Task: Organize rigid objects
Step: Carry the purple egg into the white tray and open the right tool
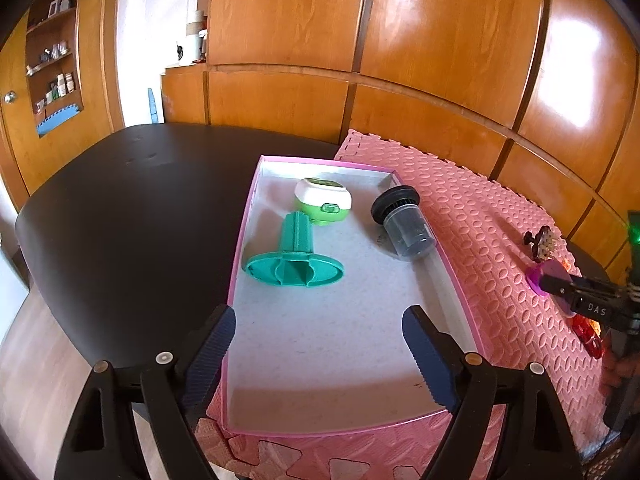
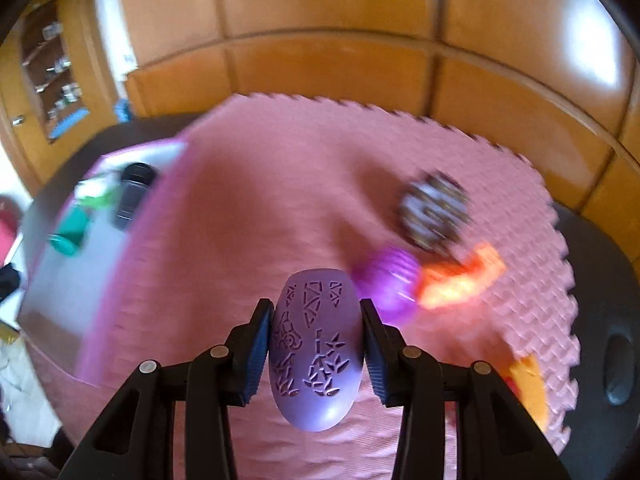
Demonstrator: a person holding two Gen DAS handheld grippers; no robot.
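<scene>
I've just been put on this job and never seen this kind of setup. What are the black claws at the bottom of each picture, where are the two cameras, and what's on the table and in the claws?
No robot here: a person holds a two-finger gripper in each hand, each with a fisheye camera looking along its fingers. The left camera shows the left gripper open and empty above a pink-edged box. In the box lie a teal stand, a green-and-white gadget and a dark cylinder. The blurred right camera shows the right gripper shut on a lilac oval piece above a pink foam mat. A purple ball, an orange piece and a brown speckled object lie on the mat.
</scene>
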